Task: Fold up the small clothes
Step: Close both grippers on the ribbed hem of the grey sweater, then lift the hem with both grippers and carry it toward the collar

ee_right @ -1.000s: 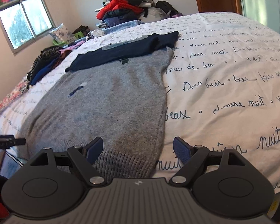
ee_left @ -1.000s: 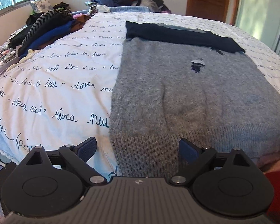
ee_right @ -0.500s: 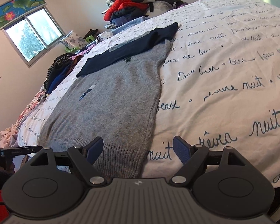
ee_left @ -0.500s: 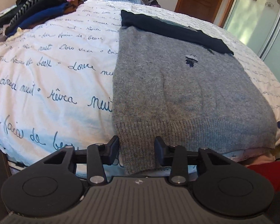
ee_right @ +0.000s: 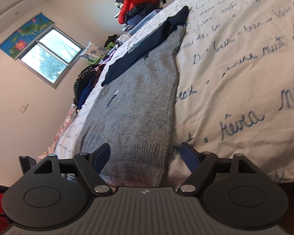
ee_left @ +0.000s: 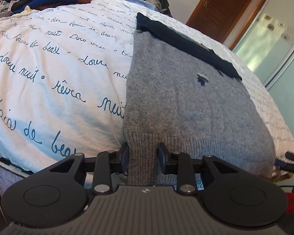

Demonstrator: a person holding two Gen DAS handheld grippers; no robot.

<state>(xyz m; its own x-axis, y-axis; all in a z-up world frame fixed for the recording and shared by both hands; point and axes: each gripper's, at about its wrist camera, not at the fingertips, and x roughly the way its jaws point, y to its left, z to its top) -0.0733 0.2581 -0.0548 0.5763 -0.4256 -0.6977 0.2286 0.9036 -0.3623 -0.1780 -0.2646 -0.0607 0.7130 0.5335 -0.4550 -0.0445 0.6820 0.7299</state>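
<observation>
So the grey sweater (ee_left: pixel 186 107) is lying flat on the bed cover (ee_left: pixel 49 78), the white one with handwriting all over it, and its ribbed hem is hanging just at the near edge of the bed. The left gripper (ee_left: pixel 143 160) is sitting right at the hem's left corner, and its jaws have just been closing in on it: the knit is bunching up between the two pads, the left pad looks like it's touching the sweater's side edge, and I'd call that grasping the hem. The right gripper (ee_right: pixel 147 154) is at the other corner; its jaws have been narrowing a bit too but are standing wide, with the hem's right corner lying between them and neither pad pressing on it. Straight ahead of both grippers, at the sweater's far end, dark navy sleeves (ee_left: pixel 186 45) are lying folded across it. Way beyond that, piles of clothes (ee_right: pixel 139 5) are sitting.
</observation>
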